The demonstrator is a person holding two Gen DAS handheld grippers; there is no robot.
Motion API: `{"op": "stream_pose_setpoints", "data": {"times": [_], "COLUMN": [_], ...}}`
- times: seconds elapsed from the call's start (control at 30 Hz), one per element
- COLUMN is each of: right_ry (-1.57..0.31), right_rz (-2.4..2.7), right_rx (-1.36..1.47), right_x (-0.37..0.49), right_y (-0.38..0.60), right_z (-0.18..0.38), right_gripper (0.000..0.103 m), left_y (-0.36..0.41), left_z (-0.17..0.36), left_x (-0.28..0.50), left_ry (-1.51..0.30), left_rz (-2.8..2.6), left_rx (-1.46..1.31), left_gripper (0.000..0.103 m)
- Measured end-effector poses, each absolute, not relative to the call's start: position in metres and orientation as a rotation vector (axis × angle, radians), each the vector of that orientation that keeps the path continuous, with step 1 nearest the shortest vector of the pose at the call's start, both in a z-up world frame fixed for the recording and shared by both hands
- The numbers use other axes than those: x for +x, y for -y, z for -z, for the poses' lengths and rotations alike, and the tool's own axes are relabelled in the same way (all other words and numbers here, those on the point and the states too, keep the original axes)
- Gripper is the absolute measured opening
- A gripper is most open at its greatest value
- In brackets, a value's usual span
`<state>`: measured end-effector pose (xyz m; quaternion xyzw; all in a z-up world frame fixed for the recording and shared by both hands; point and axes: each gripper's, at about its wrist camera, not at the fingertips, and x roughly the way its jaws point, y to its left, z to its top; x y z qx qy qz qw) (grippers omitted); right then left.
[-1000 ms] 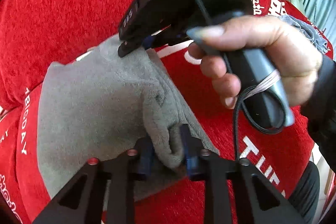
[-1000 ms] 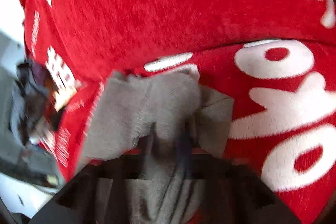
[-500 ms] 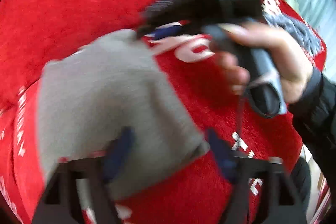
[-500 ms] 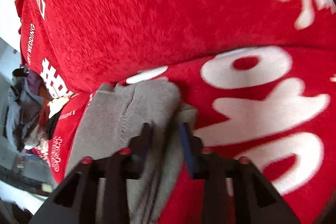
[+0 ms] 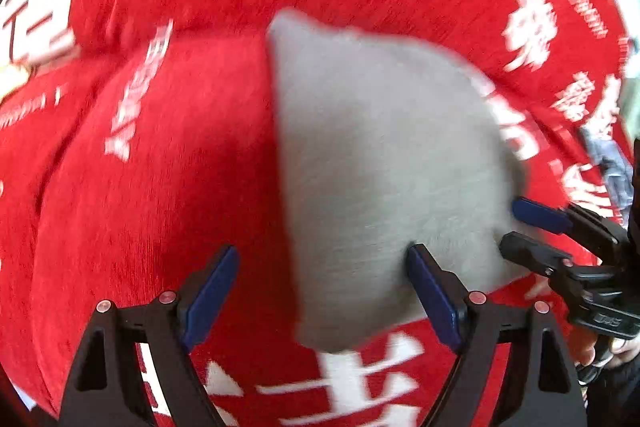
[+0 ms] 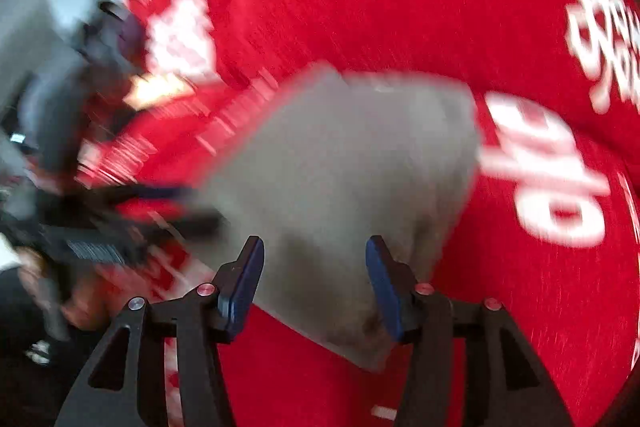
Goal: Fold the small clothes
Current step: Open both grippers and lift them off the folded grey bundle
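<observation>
A small grey garment (image 5: 384, 163) lies folded flat on the red blanket with white lettering (image 5: 168, 187), filling the centre and right of the left wrist view and the middle of the right wrist view. The left gripper (image 5: 320, 291) hangs over its lower left edge with its jaws spread wide; they have just been opening, and the blue pads press on nothing, one over bare red fabric and the other over the grey cloth. The right gripper (image 6: 314, 279) sits above the garment's near end, released, its jaws having just been opening too, with grey cloth showing between the pads but not squeezed. In the left wrist view the right gripper pokes in from the right edge, beside the garment's right side. At the left of the right wrist view, a dark blurred heap of other clothes (image 6: 68, 99) sits off the blanket's edge.
</observation>
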<state>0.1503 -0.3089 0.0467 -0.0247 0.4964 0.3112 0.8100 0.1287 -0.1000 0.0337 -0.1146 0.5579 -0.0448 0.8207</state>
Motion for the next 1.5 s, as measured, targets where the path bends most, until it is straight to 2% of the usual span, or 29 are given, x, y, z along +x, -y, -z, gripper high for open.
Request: {"op": "stream_pose_setpoints", "data": {"times": [0.17,0.23,0.3,0.37,0.43,0.47,0.5,0.67,0.73,0.93,1.13,1.23,1.37,1.5], "right_ry": [-1.023,-0.964,-0.942,-0.950,-0.991,-1.033,-1.066,-1.003,-0.976,-1.151,-1.230,-1.286,-1.201,-1.237], "right_rz": [-0.647,-0.637,-0.634,-0.644,-0.632,-0.611,-0.581,-0.586,-0.618,-0.587,-0.496,-0.449,-0.445,-0.427], "right_rx": [0.043,-0.005,-0.043,-0.050,-0.066,-0.083,-0.094,-0.029,-0.044,-0.167,-0.062,0.039,0.010,-0.100], "right_x": [0.140,0.139,0.148,0.162,0.178,0.188,0.197,0.198,0.201,0.258,0.331,0.347,0.328,0.304], "right_y": [0.326,0.321,0.309,0.297,0.289,0.288,0.291,0.303,0.296,0.258,0.261,0.270,0.260,0.238], "right_z": [-0.076,-0.093,-0.102,-0.101,-0.089,-0.076,-0.063,-0.089,-0.099,-0.053,-0.034,-0.030,-0.056,-0.048], "right_gripper": [0.055,0.067,0.069,0.069,0.074,0.074,0.074,0.074,0.077,0.077,0.079,0.079,0.079,0.079], "left_y": [0.104,0.103,0.101,0.095,0.090,0.088,0.085,0.069,0.064,0.069,0.063,0.061,0.054,0.061], "left_z": [-0.052,-0.067,-0.071,-0.060,-0.036,-0.029,-0.026,-0.049,-0.045,-0.020,0.008,-0.001,-0.030,-0.032], "left_x": [0.121,0.130,0.146,0.174,0.193,0.198,0.199,0.202,0.214,0.259,0.315,0.338,0.325,0.293], "left_ry": [-1.141,-1.088,-1.073,-1.116,-1.199,-1.219,-1.225,-1.153,-1.182,-1.271,-1.354,-1.363,-1.274,-1.275], "left_rz": [0.153,0.157,0.119,0.033,-0.005,0.002,0.000,0.024,0.005,0.009,-0.010,-0.055,-0.032,-0.035], "left_rx": [-0.260,-0.268,-0.271,-0.293,-0.334,-0.372,-0.386,-0.377,-0.387,-0.356,-0.393,-0.359,-0.409,-0.375], "left_gripper": [0.086,0.086,0.086,0.086,0.090,0.099,0.101,0.101,0.101,0.101,0.103,0.103,0.103,0.103]}}
